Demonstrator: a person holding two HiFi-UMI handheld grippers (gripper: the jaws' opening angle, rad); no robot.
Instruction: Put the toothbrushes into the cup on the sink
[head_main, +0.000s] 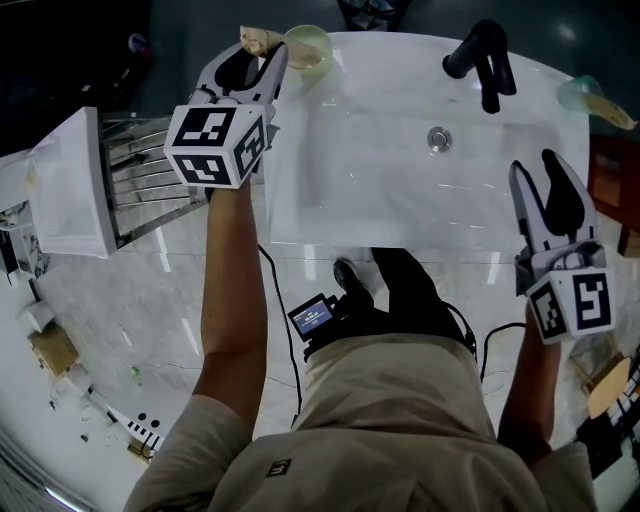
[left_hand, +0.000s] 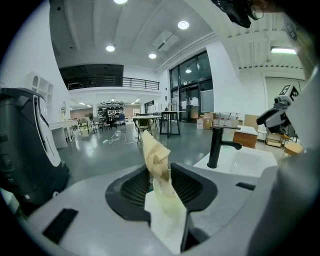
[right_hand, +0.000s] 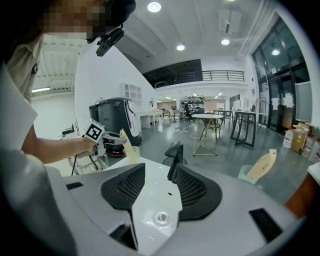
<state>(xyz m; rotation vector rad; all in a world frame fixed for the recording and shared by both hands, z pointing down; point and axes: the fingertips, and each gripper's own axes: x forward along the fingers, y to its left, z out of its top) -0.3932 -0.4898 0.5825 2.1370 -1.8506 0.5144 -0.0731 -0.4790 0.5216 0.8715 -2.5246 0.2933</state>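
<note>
A toothbrush in a beige paper wrapper (head_main: 260, 40) stands between the jaws of my left gripper (head_main: 262, 58) at the sink's far left corner. In the left gripper view the toothbrush (left_hand: 156, 162) rises from a pale cup (left_hand: 167, 215), and the jaws stand a little apart, not pressing it. The cup (head_main: 306, 45) sits on the white sink (head_main: 300, 200). My right gripper (head_main: 537, 175) hangs open and empty over the sink's right edge. From the right gripper (right_hand: 160, 185) I see the cup (right_hand: 136, 155) and the leaning toothbrush (right_hand: 125, 145) across the basin.
A black faucet (head_main: 480, 55) stands at the back of the basin, with the drain (head_main: 438, 138) below it. A second pale cup (head_main: 580, 92) holding another wrapped toothbrush (head_main: 612, 110) sits at the far right. A metal rack with a white box (head_main: 70, 180) is at the left.
</note>
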